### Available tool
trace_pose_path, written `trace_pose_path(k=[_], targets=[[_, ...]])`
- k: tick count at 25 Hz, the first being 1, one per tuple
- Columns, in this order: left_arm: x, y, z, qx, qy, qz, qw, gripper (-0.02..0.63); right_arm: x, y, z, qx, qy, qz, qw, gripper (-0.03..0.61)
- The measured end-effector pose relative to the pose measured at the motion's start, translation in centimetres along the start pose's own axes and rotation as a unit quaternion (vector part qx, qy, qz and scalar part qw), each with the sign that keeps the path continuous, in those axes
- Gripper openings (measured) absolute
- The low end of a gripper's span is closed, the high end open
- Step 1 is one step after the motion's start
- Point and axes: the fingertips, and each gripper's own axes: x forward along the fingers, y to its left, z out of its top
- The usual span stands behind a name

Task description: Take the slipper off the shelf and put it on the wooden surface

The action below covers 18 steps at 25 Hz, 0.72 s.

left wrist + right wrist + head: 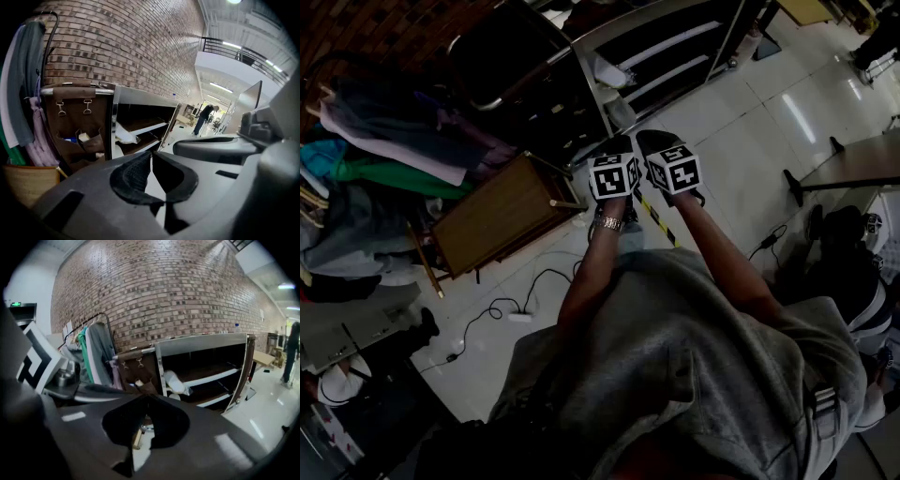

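1. The left gripper (151,155) had its jaws drawn together, tips touching, with nothing between them.
2. The right gripper (147,398) also had its jaws closed and empty; in the head view the two grippers' marker cubes sat just beside each other.
3. A pale white soft slipper (176,382) lay on a light middle board of the metal-framed shelf with dark compartments (201,344), well beyond both sets of jaws.
4. In the right gripper view the slipper sat up and to the right of the jaw tips; in the left gripper view it (125,135) sat up and to the left of them.
5. Its long axis ran slantwise in both gripper views, with the left end higher and the right end lower, near the board's front edge. Which end was the toe could not be told.
6. The brown wooden surface (502,214) lay to the left of the left gripper's jaws (617,148), low over the glossy pale tiled floor (741,122) and apart from both grippers.
7. A brown hanging fabric organiser (75,126) hung at the shelf's left side, in front of the red-brown brick wall (154,287).
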Motion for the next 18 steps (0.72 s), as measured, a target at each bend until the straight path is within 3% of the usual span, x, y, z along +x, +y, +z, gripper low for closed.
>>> trace_pose_path(k=[5,8,11,14,18], targets=[[3.5,3.0,2.3,0.002,0.022,0.003,0.9998,0.017,4.8,-2.2,4.5,-0.018,-0.007,-0.011,1.0,0.067],[5.1,3.4,2.6,-0.012,0.032,-0.005,0.9994,0.017,6.7,-4.2,4.7,0.037,-0.007,0.0,0.999,0.104],[6.4,3.9,3.1,-0.021,0.038,-0.007,0.999,0.017,9.8,-7.8,3.9,0.115,-0.007,0.002,0.993,0.224],[6.8,4.4,3.4,-0.026,0.043,-0.004,0.9987,0.017,14.6,-11.8,1.8,0.213,-0.005,0.009,0.977,0.301],[6.9,6.0,2.4,-0.043,0.054,0.011,0.9975,0.017,22.6,-15.7,-2.7,0.351,0.005,0.027,0.936,0.463]])
